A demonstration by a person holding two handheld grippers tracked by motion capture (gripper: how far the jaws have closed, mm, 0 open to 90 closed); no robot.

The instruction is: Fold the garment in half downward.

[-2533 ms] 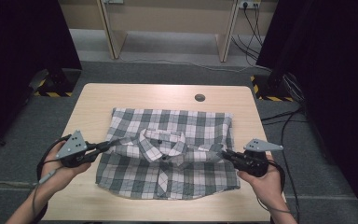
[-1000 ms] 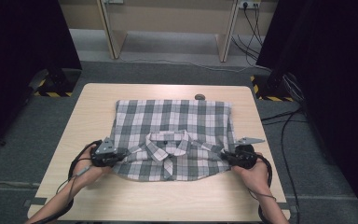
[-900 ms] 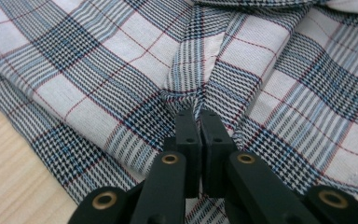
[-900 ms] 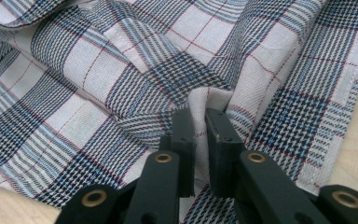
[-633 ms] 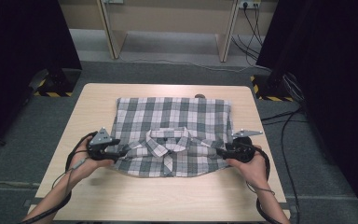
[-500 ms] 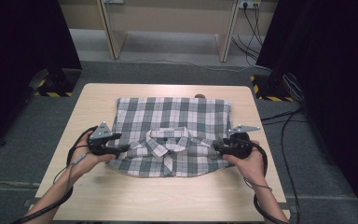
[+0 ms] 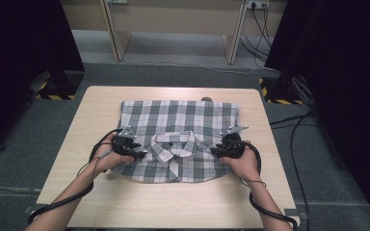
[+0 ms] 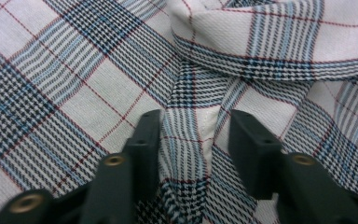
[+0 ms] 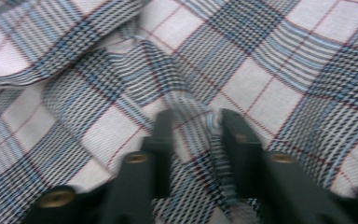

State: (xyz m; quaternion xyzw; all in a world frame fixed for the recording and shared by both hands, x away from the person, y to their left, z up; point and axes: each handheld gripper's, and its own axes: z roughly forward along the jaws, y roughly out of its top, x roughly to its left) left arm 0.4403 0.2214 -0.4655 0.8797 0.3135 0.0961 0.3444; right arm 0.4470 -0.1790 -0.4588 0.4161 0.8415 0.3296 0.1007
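Observation:
A grey, white and blue plaid shirt (image 7: 178, 118) lies folded on the wooden table (image 7: 173, 202), collar up. My left gripper (image 7: 139, 154) rests on the cloth just left of the collar. Its jaws have just been closing, and a raised ridge of plaid cloth (image 8: 193, 154) is pinched between them (image 8: 193, 126). My right gripper (image 7: 214, 150) sits to the right of the collar. Its jaws have also been closing, and they hold a bunched fold of shirt (image 9: 193, 154) between them (image 9: 196, 121). The collar band (image 8: 261, 51) runs across just beyond the left jaws.
Bare tabletop surrounds the shirt, widest along the near edge (image 7: 173, 211). A small round hole (image 7: 205, 99) sits at the table's far edge. Black cables (image 7: 270, 211) trail from both grippers. Grey carpet, desk legs and floor cables lie beyond the table.
The shirt's wide sides are now folded in, leaving a narrower rectangle. Both hands left its lower side edges and moved away from the person and inward, onto the cloth beside the collar.

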